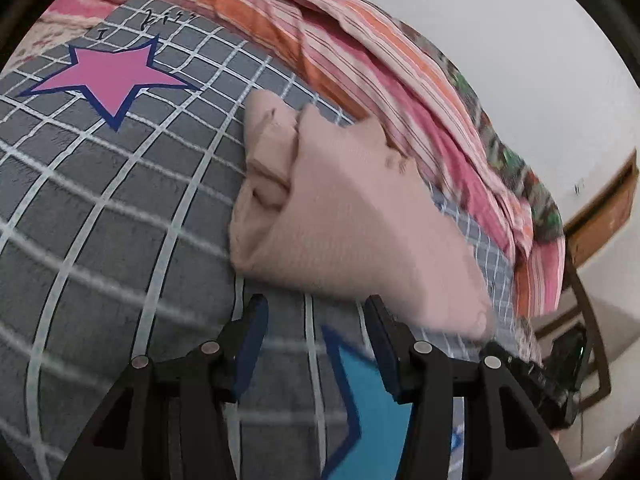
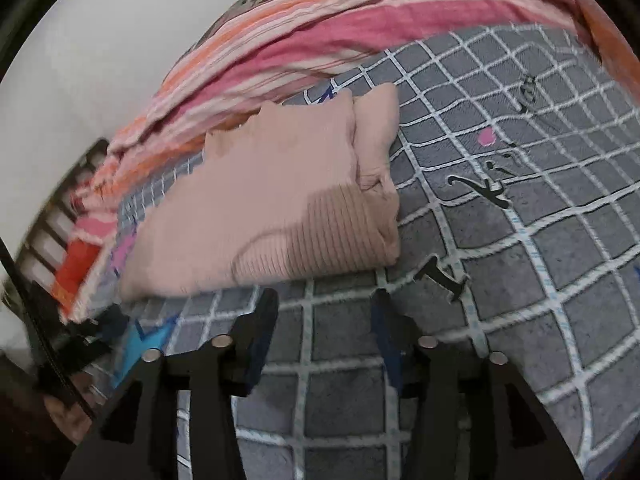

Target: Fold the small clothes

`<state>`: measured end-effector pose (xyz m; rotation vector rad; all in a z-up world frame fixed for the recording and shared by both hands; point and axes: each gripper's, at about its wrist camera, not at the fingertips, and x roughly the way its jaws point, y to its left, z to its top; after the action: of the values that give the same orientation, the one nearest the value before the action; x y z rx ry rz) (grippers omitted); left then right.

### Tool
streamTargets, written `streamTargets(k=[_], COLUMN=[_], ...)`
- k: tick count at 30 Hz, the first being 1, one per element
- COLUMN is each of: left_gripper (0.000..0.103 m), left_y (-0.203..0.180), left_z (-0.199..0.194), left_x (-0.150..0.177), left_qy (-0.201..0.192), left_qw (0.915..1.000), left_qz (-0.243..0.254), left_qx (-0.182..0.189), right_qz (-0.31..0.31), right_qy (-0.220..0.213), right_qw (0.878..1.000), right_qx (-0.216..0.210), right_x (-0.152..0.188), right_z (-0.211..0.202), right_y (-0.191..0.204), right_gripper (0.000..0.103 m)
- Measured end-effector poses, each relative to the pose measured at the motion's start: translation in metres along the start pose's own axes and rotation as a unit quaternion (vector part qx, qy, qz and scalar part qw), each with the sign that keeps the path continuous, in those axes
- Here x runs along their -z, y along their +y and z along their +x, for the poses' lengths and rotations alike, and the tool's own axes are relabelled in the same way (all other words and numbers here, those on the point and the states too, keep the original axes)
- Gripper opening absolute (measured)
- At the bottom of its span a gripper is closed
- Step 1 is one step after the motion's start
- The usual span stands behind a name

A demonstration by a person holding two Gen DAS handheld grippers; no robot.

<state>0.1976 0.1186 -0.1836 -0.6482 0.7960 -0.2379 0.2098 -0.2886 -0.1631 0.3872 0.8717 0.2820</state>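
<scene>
A small beige ribbed garment lies folded into a bundle on a grey bedspread with a white grid. It also shows in the right wrist view. My left gripper is open and empty, just short of the garment's near edge. My right gripper is open and empty, just below the garment's near edge. The other gripper shows at the edge of each view, at the right and at the left.
A pink and orange striped blanket lies bunched along the far side of the bed, also in the right wrist view. A pink star and a blue star are printed on the spread. A white wall is behind.
</scene>
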Motion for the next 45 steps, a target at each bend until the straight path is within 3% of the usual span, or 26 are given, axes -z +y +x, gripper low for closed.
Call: streamTargets(k=[4,9,10,11,12,13,20,28,31,38,41,43,45], left_gripper=[0.047,0.04,0.033,0.016,0.013,0.012,0.01,0.008,0.002,0.002,0.005,0.014,0.035], left_y=[0.006,-0.002,-0.003,-0.004,-0.003,-0.003,-0.02,-0.021,-0.024,-0.015,-0.005,-0.002,-0.001], left_z=[0.018,0.029,0.03,0.03,0.032,0.03,-0.001,-0.057,-0.075,-0.09,-0.09,-0.088,-0.086], left_x=[-0.018,-0.026,-0.026,-0.028,-0.029,-0.029,-0.013,0.027,0.044,0.061,0.061,0.06,0.058], left_qy=[-0.002,-0.016,-0.02,-0.02,-0.015,-0.017,-0.041,-0.054,-0.063,-0.06,-0.045,-0.039,-0.039], left_qw=[0.9989,0.9987,0.9983,0.9978,0.9981,0.9981,0.9953,0.9935,0.992,0.9952,0.9977,0.9982,0.9985], left_qz=[-0.046,-0.028,-0.023,-0.02,-0.021,-0.025,0.012,0.034,0.044,0.033,0.008,0.004,0.003], left_qx=[-0.004,-0.038,-0.05,-0.06,-0.055,-0.055,-0.087,-0.094,-0.1,-0.071,-0.051,-0.045,-0.038], right_qz=[0.041,0.072,0.07,0.064,0.064,0.065,0.041,0.034,0.024,0.031,0.028,0.019,0.003], right_qy=[0.004,-0.006,-0.005,-0.004,-0.002,0.004,-0.017,-0.018,-0.022,-0.025,-0.024,-0.024,-0.022], right_qw=[0.999,0.997,0.998,0.998,0.998,0.998,0.999,0.999,0.999,0.999,0.999,1.0,1.0], right_qx=[-0.003,-0.003,0.0,0.007,0.011,0.005,-0.002,-0.008,-0.006,-0.003,-0.006,-0.007,-0.001], right_x=[-0.016,-0.031,-0.033,-0.036,-0.038,-0.04,-0.028,0.009,0.026,0.048,0.056,0.062,0.067], right_z=[0.015,0.03,0.033,0.036,0.037,0.04,0.012,-0.032,-0.05,-0.071,-0.079,-0.084,-0.087], right_y=[-0.006,-0.01,-0.009,-0.008,-0.008,-0.008,0.001,0.004,0.005,0.002,0.003,0.005,0.008], right_gripper=[0.051,0.048,0.042,0.035,0.014,0.011,0.008,0.008,0.008,0.008,0.016,0.017,0.019])
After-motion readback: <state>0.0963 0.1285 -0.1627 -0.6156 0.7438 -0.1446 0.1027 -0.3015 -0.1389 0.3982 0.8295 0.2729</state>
